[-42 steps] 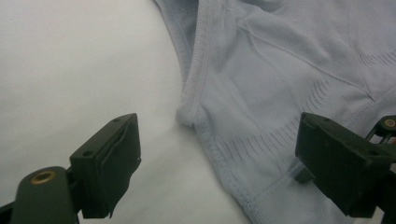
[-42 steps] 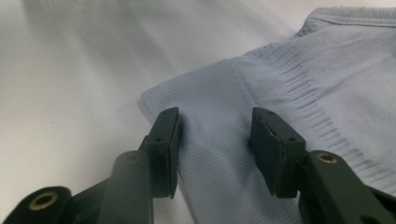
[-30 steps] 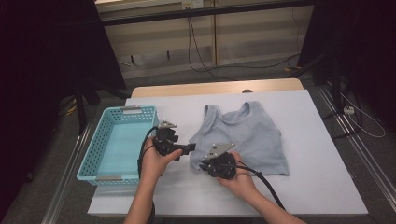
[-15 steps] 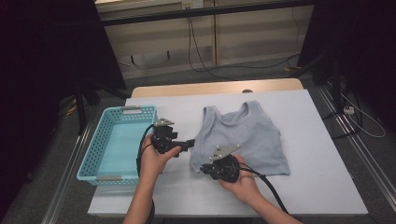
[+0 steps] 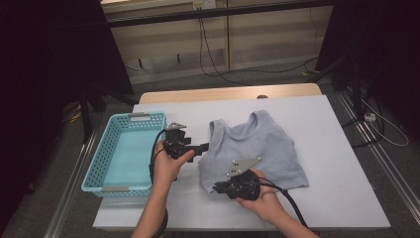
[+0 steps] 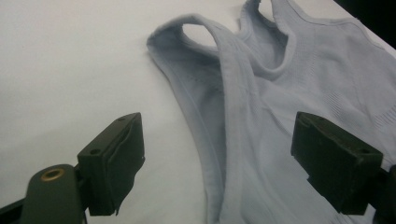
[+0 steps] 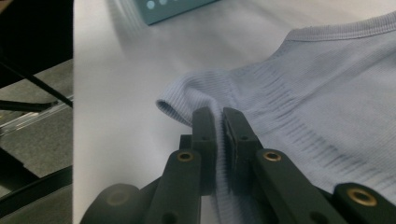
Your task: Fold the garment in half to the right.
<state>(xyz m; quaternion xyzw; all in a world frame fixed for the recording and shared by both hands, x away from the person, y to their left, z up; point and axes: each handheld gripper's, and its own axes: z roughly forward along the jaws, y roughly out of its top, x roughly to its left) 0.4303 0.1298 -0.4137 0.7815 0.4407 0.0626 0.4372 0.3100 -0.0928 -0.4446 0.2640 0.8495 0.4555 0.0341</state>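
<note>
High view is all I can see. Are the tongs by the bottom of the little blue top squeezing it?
Observer: Yes. In the right gripper view the right tongs are shut on the ribbed bottom hem of the tank top.
Operator: Is that corner lying flat?
Observer: No, the corner beside the tongs is lifted and curled off the table.
Operator: And the other tongs?
Observer: The left tongs stand wide open, with the top's side edge below its armhole lying between them, not pinched.
</note>
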